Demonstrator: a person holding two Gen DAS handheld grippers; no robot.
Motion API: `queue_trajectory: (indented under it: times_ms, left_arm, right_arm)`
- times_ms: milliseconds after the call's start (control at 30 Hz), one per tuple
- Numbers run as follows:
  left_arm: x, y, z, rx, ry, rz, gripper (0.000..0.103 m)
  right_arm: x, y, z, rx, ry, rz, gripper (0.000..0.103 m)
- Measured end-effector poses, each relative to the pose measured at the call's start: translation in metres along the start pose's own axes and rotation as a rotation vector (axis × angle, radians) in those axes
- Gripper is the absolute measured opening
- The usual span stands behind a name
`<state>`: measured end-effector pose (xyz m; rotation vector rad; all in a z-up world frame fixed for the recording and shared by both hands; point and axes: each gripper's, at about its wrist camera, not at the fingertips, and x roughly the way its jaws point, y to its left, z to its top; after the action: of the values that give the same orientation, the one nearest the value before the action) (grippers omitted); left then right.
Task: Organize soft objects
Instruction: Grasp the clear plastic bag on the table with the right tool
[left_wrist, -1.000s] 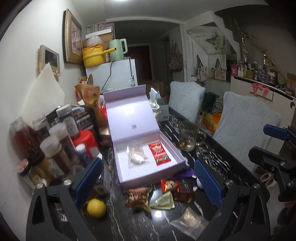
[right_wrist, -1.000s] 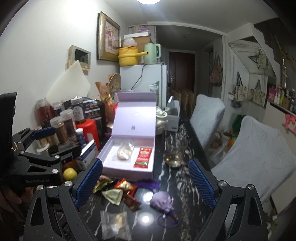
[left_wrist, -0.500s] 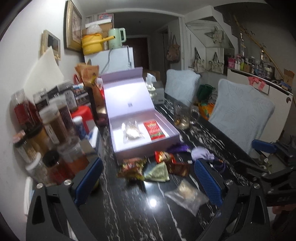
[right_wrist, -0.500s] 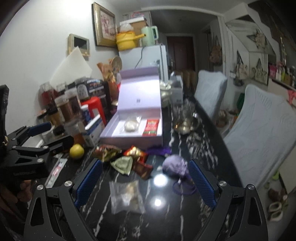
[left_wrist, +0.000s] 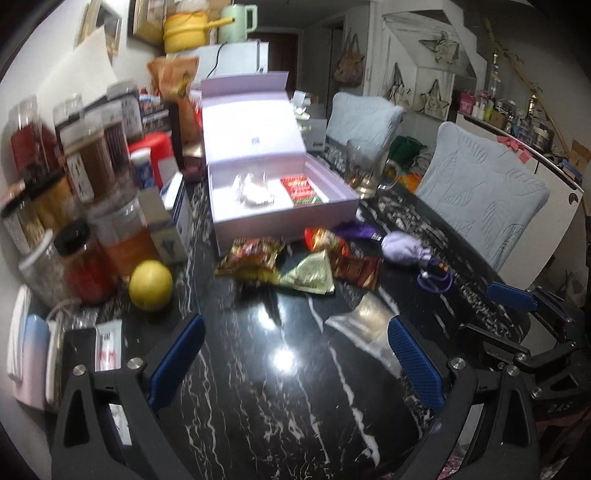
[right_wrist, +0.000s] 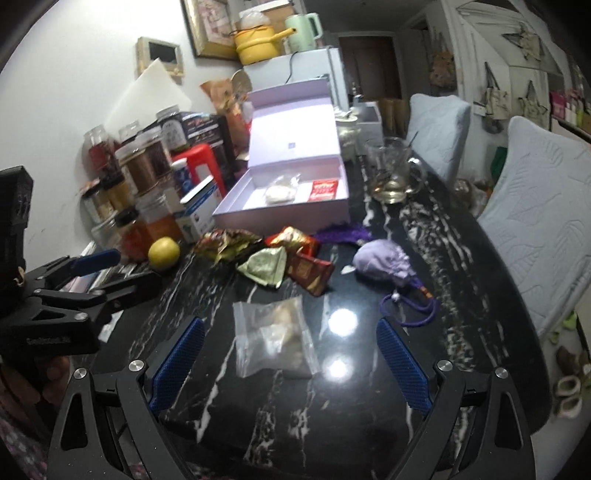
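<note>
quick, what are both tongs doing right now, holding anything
left tongs: open, holding nothing.
right tongs: open, holding nothing, with the clear bag lying between them.

almost nothing here can be read. pale raised lettering runs along the black body of the left gripper (right_wrist: 96, 273) at the left edge of the right wrist view, too blurred to spell out. the small blue square mark inside the lid of the open lilac cardboard box (left_wrist: 255, 140) and the print on the red packet (right_wrist: 324, 190) stay illegible.
</note>
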<state>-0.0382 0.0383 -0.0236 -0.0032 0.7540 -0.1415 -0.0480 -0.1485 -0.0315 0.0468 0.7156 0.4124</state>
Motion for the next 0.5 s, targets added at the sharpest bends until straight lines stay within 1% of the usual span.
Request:
queue_trajectory:
  times_ms: [200, 300, 500]
  left_arm:
    - [0.015, 0.017, -0.011, -0.07, 0.045, 0.021, 0.101]
    - [0.021, 0.026, -0.016, -0.094, 0.062, 0.054, 0.101]
    - [0.031, 0.039, -0.019, -0.132, 0.087, 0.08, 0.101]
  right_arm:
    - [0.027, 0.007, -0.004, -0.009, 0.057, 0.011, 0.095]
    - [0.045, 0.008, -0.005, -0.011, 0.098, 0.016, 0.095]
    - [0.078, 0.008, -0.007, -0.012, 0.171, 0.021, 0.095]
